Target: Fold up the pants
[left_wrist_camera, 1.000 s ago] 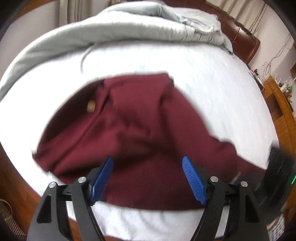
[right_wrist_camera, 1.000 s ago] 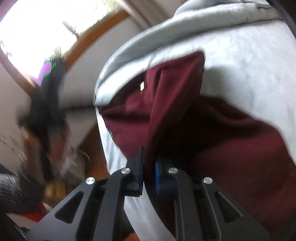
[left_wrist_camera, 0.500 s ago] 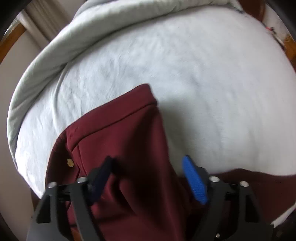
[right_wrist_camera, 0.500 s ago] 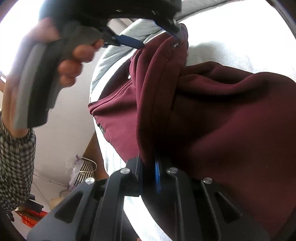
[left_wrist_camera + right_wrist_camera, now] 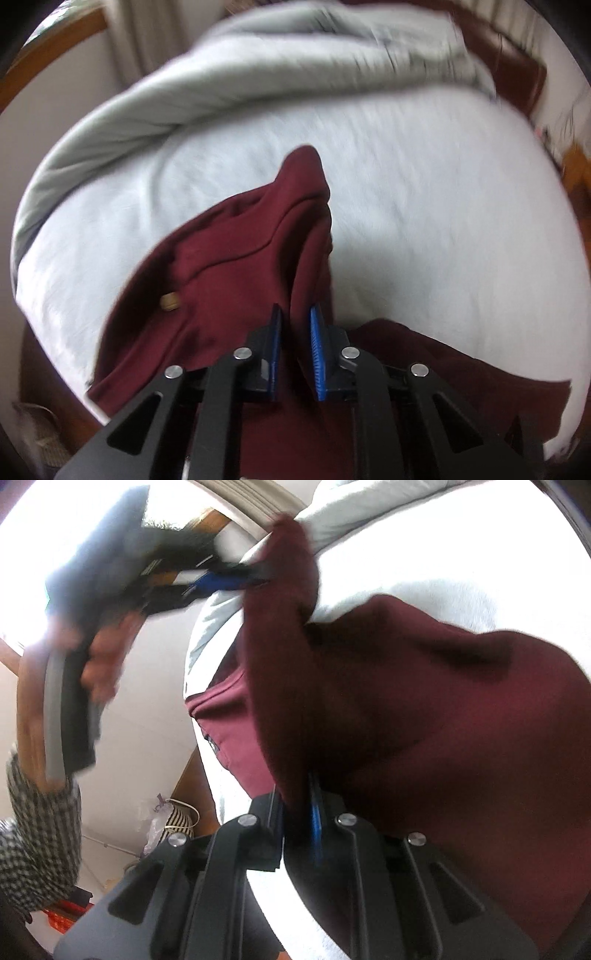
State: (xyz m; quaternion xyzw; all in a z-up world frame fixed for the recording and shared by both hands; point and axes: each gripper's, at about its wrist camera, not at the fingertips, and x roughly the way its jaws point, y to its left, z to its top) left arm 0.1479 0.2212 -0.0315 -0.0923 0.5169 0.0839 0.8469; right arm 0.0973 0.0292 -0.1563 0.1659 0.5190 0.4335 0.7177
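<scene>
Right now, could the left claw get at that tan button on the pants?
Probably not as things stand: the left claw is clamped on a ridge of the maroon pants. The button lies uncovered just beside it, so it would have to let go first.

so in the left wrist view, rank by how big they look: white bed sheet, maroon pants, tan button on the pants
1. white bed sheet
2. maroon pants, though nearness to the camera enlarges them
3. tan button, clearly smallest
</scene>
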